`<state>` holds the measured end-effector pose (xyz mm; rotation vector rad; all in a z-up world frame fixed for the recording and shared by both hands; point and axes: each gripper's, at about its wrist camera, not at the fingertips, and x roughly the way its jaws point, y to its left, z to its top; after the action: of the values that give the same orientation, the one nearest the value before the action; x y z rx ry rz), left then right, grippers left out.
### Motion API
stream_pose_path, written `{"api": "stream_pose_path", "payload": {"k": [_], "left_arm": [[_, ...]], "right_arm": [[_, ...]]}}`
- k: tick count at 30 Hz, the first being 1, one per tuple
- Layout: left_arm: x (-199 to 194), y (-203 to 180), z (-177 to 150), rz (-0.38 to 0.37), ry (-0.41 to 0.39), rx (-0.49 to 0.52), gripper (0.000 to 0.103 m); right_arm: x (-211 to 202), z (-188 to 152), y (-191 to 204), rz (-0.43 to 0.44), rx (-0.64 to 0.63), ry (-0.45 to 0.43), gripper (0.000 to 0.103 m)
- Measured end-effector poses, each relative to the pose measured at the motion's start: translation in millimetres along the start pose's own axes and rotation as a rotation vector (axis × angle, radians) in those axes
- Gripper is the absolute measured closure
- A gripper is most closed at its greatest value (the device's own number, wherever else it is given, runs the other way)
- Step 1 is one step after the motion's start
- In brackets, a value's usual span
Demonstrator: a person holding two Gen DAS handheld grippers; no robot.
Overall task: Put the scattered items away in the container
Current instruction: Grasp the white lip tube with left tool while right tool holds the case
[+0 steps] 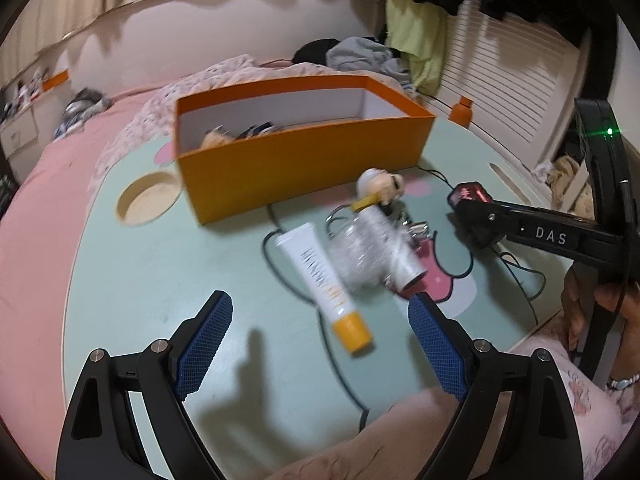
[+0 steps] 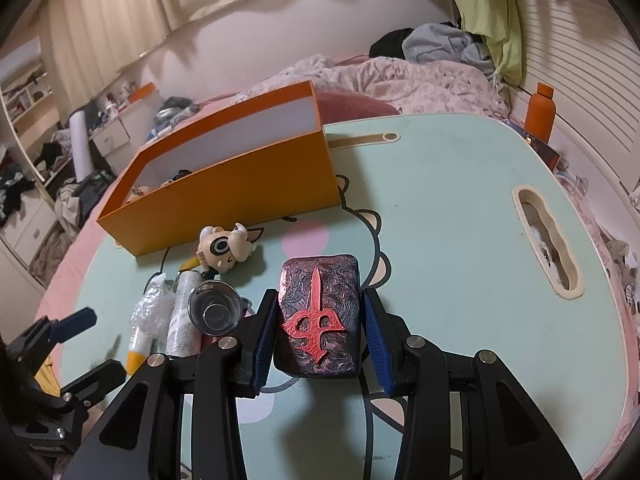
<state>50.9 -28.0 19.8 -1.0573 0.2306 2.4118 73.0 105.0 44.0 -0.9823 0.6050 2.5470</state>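
Note:
An open orange box point(image 1: 296, 160) point(image 2: 224, 196) stands at the back of the mint-green lap table point(image 1: 160, 280), with a few items inside. In front of it lie a cream figurine point(image 1: 380, 186) point(image 2: 224, 252), a white tube with a yellow cap point(image 1: 324, 280), a bubble-wrapped item point(image 1: 356, 256), a white roll point(image 2: 184, 316) and a small clear glass point(image 2: 216, 312). My left gripper point(image 1: 320, 344) hangs open above the table just short of the tube. My right gripper point(image 2: 320, 340) is shut on a dark purple case with a red emblem point(image 2: 318, 316) point(image 1: 468, 196).
A black cable point(image 1: 280, 264) snakes across the table under the items. The table has a round cup recess point(image 1: 148, 202) and a handle slot point(image 2: 546, 252). An orange bottle point(image 2: 540, 112) stands beyond the far edge. Bedding and clothes surround the table.

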Motion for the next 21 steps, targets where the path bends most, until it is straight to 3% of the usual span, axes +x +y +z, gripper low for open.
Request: {"api": "stream_pose_path", "payload": {"k": [5,10,13,21], "left_arm": [[18,-12,7,0.042,0.042,0.075,0.02],[28,-5,2,0.024,0.078,0.06,0.073],[26,-4,-3,0.015,0.069,0.064,0.082],[8,5,-13,0.011,0.01,0.014,0.082]], "right_arm": [[0,-1,1,0.001,-0.004,-0.001,0.063],[1,-1,1,0.005,0.003,0.002,0.063],[1,-1,1,0.006,0.002,0.002,0.063],[1,0,0,0.007,0.003,0.0,0.063]]}}
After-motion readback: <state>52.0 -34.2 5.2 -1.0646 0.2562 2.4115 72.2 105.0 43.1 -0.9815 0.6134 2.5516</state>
